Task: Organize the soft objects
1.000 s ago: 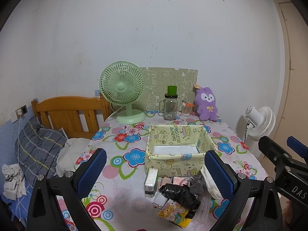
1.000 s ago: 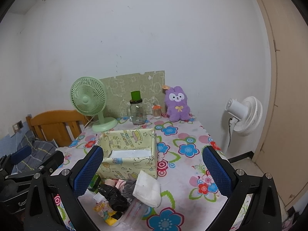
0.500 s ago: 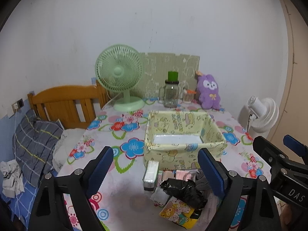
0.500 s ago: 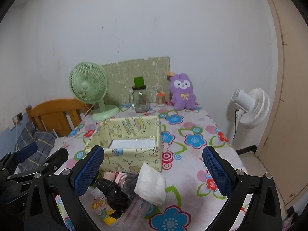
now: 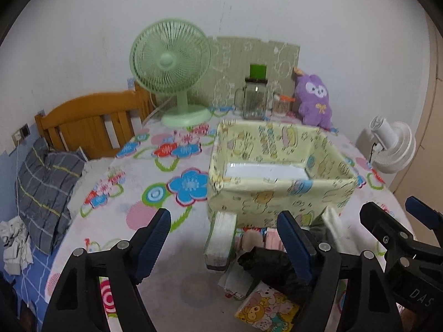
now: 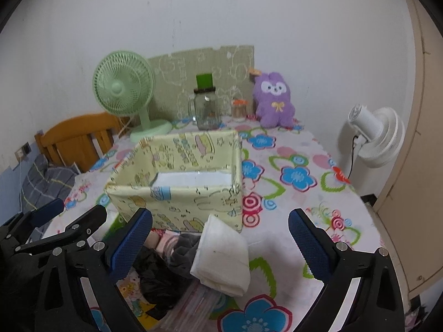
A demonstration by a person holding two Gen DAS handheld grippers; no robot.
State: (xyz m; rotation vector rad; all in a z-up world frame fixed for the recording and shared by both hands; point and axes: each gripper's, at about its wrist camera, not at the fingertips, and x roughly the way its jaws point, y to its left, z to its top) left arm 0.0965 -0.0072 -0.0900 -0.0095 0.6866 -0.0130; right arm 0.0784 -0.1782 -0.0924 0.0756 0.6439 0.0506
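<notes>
Both jaws gape wide, holding nothing — my left gripper (image 5: 223,239) and right gripper (image 6: 220,236) hover over the soft pile: a white folded cloth (image 6: 221,260), black bag (image 5: 274,265) and tissue pack (image 5: 220,239), heaped just before the yellow fabric box (image 6: 177,182) on the floral table (image 6: 299,177).

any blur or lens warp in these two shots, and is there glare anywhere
Left wrist view: slightly soft all over, door frame bowed by the fisheye, black corners, a bright patch on the fabric box floor. Right wrist view: similar softness, green fan a little smeared, the same pale patch inside the box.
</notes>
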